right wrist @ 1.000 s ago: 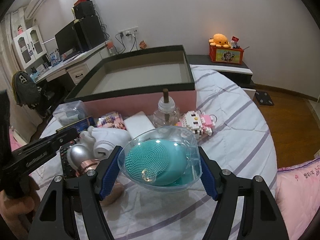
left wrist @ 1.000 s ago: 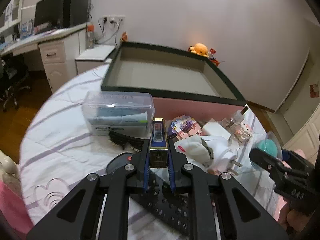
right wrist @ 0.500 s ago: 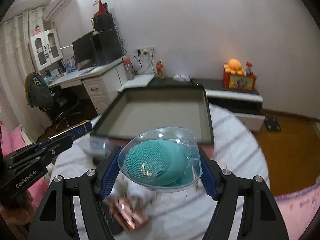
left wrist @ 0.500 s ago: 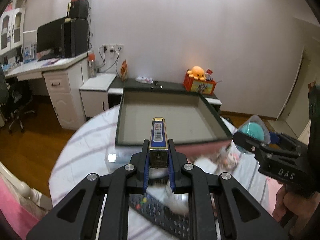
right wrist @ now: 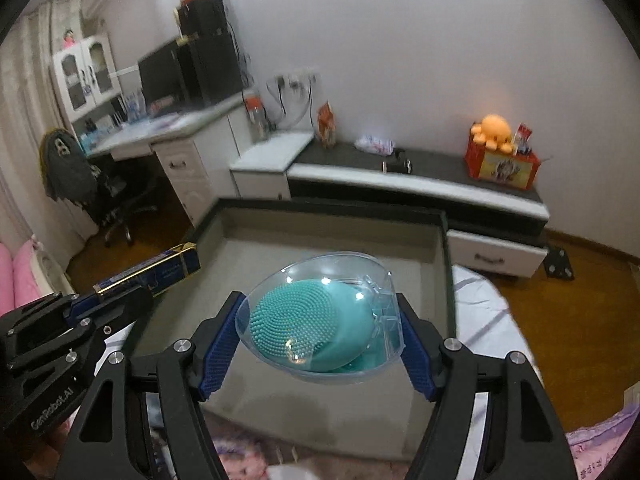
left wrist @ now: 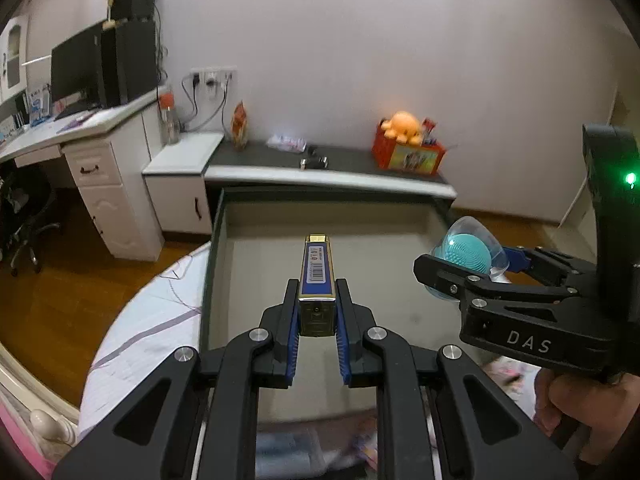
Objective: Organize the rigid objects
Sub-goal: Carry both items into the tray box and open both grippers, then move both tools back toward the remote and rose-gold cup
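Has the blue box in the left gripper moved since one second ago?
Yes. The blue box, clamped in the left gripper, rose from the cluttered bed and now hangs over the open tray.

Both grippers now hang over the open box (left wrist: 320, 240), lifted from the cluttered bedspread; blue carton (left wrist: 317, 272) and teal brush case (right wrist: 320, 320) ride along.
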`<state>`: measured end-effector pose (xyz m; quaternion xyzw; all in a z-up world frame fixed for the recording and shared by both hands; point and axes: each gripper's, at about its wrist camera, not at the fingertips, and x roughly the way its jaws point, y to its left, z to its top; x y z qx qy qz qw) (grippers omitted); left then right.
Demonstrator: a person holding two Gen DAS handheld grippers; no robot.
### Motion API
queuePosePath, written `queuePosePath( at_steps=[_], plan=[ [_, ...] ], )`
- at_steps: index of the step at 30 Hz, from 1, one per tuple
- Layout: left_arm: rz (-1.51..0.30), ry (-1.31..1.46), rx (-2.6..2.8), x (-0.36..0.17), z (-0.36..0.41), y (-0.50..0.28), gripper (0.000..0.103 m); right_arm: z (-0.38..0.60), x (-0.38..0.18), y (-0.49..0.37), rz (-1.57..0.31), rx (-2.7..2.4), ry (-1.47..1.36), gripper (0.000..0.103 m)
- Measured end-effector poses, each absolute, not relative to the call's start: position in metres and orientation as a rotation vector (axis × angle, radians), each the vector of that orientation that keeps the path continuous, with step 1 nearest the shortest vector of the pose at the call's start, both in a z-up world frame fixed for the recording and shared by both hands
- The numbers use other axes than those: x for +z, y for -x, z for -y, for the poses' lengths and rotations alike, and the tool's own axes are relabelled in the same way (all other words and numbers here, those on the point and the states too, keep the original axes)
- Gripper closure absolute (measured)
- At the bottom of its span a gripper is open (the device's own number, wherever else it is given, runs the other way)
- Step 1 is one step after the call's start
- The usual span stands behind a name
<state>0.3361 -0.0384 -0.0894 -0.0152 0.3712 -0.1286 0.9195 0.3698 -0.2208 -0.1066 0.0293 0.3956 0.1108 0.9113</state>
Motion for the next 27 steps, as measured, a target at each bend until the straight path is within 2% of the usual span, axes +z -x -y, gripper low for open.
queuePosePath(
  at_steps=[6, 9, 10, 11, 12, 13, 14, 15, 18, 27],
  plan=[
    [-0.875, 0.033, -0.262, -0.133, 0.046, -0.364, 0.088, 0.217, -0.151, -0.401, -0.960, 0.245, -0.053, 0.030],
    [-0.907, 0.030, -0.260, -0.143, 0.046, -0.367, 0.086, 0.218, -0.142, -0.402, -0.947, 0.241, -0.043, 0.029],
    [-0.902, 0.025, -0.253, -0.142, 0.046, -0.364, 0.084, 0.218, -0.143, -0.404, -0.962, 0.233, -0.029, 0.020],
    [-0.896, 0.019, -0.248, -0.139, 0.045, -0.360, 0.071, 0.217, -0.143, -0.403, -0.968, 0.232, -0.030, 0.017],
    [-0.890, 0.020, -0.245, -0.137, 0.043, -0.356, 0.047, 0.218, -0.144, -0.403, -0.976, 0.229, -0.034, 0.017],
    [-0.876, 0.022, -0.238, -0.133, 0.041, -0.352, 0.034, 0.220, -0.145, -0.403, -0.981, 0.228, -0.043, 0.015],
    [-0.845, 0.024, -0.222, -0.125, 0.037, -0.346, 0.015, 0.222, -0.146, -0.402, -0.985, 0.236, -0.064, 0.012],
    [-0.825, 0.025, -0.210, -0.120, 0.034, -0.341, 0.005, 0.223, -0.145, -0.401, -0.987, 0.245, -0.088, 0.012],
    [-0.785, 0.036, -0.191, -0.102, 0.024, -0.323, 0.003, 0.230, -0.136, -0.389, -0.963, 0.266, -0.163, 0.012],
    [-0.689, 0.056, -0.115, -0.060, 0.002, -0.248, 0.000, 0.218, -0.090, -0.321, -0.828, 0.280, -0.152, 0.011]
  ],
)
